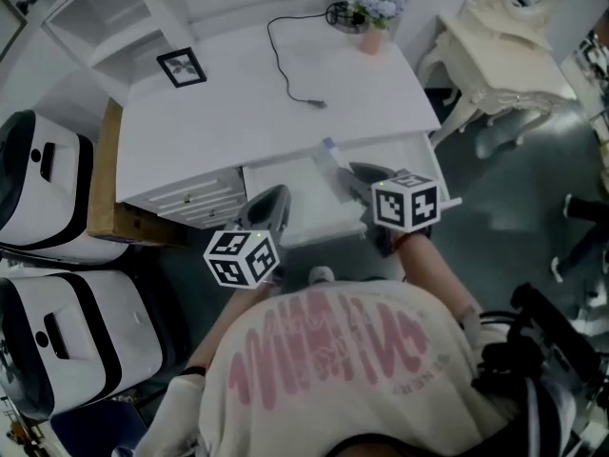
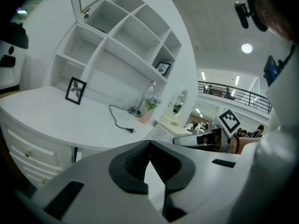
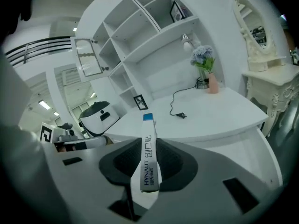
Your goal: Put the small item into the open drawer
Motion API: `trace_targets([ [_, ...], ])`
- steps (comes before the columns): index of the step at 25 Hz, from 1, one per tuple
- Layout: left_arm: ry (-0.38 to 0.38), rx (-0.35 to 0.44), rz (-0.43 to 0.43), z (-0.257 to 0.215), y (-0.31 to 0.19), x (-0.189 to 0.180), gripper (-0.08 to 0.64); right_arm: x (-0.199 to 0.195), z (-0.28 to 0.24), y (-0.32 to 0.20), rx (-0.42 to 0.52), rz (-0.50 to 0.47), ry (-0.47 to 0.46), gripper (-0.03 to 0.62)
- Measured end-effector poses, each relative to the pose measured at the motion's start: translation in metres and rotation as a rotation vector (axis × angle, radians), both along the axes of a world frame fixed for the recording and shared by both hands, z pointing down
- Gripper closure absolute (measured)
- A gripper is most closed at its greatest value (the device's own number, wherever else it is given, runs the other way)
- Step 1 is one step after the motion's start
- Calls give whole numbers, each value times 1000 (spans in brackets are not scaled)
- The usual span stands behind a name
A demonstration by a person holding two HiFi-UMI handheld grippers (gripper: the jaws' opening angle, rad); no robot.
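- Person's cream top with pink lettering (image 1: 333, 350) fills the bottom centre of the head view; both forearms reach up-frame from it.
- Left gripper (image 1: 274, 196), grey-bodied with black ribbed pads and a square-marker cube: lower centre-left of the head view, in front of the desk. In the left gripper view its pads (image 2: 140, 160) meet at the tips with nothing between them.
- Right gripper (image 1: 357, 174), same build: centre-right of the head view. Its jaws are clamped on the small item, pads pressing both flat sides.
- Small item, a slim flat white box with one blue end and dark "HYNAUT" print (image 3: 148, 157): held upright between the right jaws, blue end pointing away from the gripper. In the head view it (image 1: 333, 163) sits over the right part of the drawer, blue end near the desk edge.
- Open drawer, white and shallow (image 1: 304, 193): pulled out from the desk front, centre of frame.
- White desk with a flat top (image 1: 238, 103), upper centre, carrying:
  - black power cord with plug (image 1: 285, 65), loose on the top;
  - pink vase of pale blue flowers (image 1: 373, 22), far right corner;
  - small black-framed picture (image 1: 181, 67), far left.
- White open shelving unit (image 1: 105, 17), upper left.
- Cream carved dressing table (image 1: 495, 36), upper right.
- Two white cases with black trim (image 1: 43, 193), left edge.
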State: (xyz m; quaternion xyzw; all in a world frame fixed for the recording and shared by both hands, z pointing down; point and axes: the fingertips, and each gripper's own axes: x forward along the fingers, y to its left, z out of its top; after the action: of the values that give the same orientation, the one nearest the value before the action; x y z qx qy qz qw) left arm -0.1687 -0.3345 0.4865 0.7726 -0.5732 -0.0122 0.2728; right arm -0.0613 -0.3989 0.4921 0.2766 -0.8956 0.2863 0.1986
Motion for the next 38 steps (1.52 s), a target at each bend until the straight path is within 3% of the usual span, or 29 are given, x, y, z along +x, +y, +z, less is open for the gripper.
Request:
trace_targets([
  [12, 73, -180, -94, 63, -32, -25, 531, -14, 86, -22, -118, -221, 203, 488],
  [20, 78, -231, -97, 82, -39, -36, 531, -10, 143, -35, -135, -302, 368, 488],
  [31, 85, -270, -131, 96, -41, -47, 531, -11, 174, -34, -220, -362, 380, 488],
  [38, 97, -274, -168, 100, -35, -54, 531, -11, 183, -24, -215, -427, 412, 486],
])
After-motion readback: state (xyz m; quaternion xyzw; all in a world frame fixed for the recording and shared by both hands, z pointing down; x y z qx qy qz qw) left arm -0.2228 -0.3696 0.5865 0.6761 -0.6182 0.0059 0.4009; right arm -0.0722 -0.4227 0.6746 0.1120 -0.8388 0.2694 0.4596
